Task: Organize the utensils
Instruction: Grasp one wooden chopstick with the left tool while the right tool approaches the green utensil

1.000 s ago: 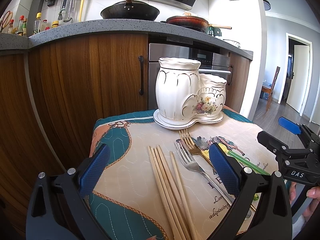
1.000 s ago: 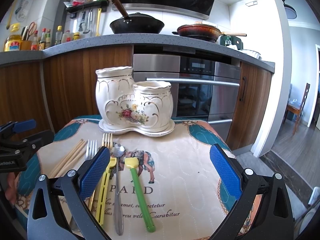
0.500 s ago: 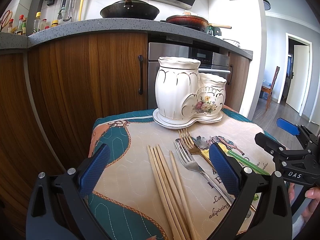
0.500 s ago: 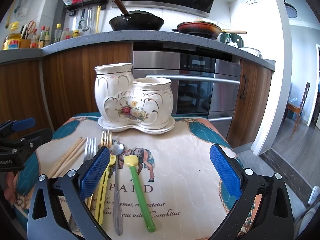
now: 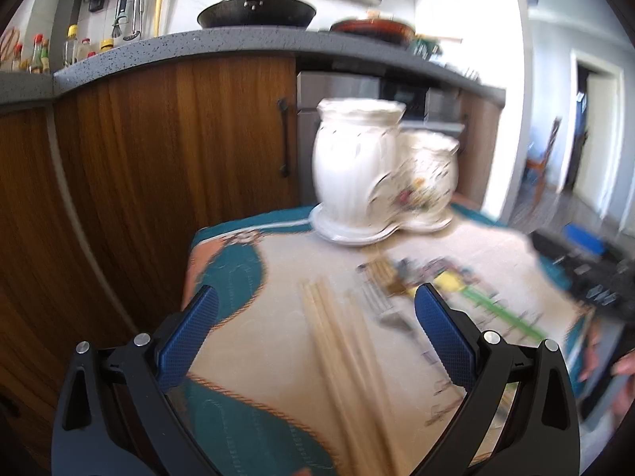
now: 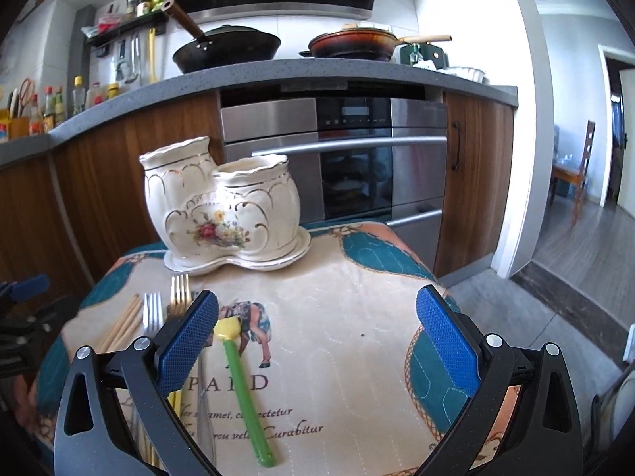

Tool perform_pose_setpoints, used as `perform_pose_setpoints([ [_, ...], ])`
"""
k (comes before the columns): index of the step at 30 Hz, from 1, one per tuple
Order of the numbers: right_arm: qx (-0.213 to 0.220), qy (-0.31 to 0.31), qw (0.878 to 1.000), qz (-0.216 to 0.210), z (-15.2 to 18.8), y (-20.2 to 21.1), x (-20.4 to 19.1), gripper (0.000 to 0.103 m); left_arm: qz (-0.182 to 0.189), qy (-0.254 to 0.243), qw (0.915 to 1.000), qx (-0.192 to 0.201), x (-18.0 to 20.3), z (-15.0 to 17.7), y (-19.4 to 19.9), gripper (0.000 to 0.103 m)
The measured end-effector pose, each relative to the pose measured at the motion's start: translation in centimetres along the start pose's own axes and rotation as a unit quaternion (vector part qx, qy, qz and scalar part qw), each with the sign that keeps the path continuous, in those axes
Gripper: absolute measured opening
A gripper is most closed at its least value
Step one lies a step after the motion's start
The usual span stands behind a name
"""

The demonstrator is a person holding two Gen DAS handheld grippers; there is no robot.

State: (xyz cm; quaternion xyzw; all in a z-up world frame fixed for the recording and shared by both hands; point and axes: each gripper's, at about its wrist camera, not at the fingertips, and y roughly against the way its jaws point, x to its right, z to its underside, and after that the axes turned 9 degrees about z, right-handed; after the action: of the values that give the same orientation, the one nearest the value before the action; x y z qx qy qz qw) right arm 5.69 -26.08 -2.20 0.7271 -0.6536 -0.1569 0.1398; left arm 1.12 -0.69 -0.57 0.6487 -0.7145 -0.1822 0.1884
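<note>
A white twin-pot ceramic holder (image 6: 222,206) with a flower print stands on its saucer at the back of the cloth-covered table (image 6: 357,317); it is blurred in the left wrist view (image 5: 381,170). Wooden chopsticks (image 5: 341,341), a silver fork (image 6: 152,313), a gold fork (image 6: 180,289) and a green-handled yellow utensil (image 6: 242,388) lie on the cloth. My left gripper (image 5: 313,333) is open and empty above the chopsticks. My right gripper (image 6: 315,337) is open and empty above the cloth, right of the green utensil.
Wooden cabinets (image 5: 158,158) and a steel oven (image 6: 349,158) stand behind the table under a grey counter with pans (image 6: 226,47). The table's edges drop off left and right. Open floor (image 6: 587,246) lies to the right.
My left gripper has swung quickly, blurring its view; the holder sits further right in it. My right gripper has shifted right, so the holder and utensils now sit further left in its view.
</note>
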Motion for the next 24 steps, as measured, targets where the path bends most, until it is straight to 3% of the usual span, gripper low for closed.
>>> perform_pose_setpoints([
  [3, -0.01, -0.013, 0.999, -0.029, -0.1, 0.2, 0.7, 0.099, -0.005, 0.003, 0.9995, -0.031, -0.6, 0.1, -0.7, 0.097],
  [12, -0.024, -0.011, 0.999, -0.043, -0.5, 0.0, 0.9, 0.099, -0.037, 0.007, 0.9949, -0.094, -1.9, 0.2, -1.4, 0.096],
  [20, -0.041, -0.009, 0.998, -0.045, -0.7, -1.0, 0.7, 0.099, -0.024, 0.0, 0.9875, -0.156, -1.7, 0.8, -2.7, 0.076],
  [24, -0.042, -0.008, 0.998, -0.053, -0.7, -1.0, 0.7, 0.099, -0.009, 0.003, 0.9823, -0.187, -1.4, 1.3, -3.2, 0.06],
])
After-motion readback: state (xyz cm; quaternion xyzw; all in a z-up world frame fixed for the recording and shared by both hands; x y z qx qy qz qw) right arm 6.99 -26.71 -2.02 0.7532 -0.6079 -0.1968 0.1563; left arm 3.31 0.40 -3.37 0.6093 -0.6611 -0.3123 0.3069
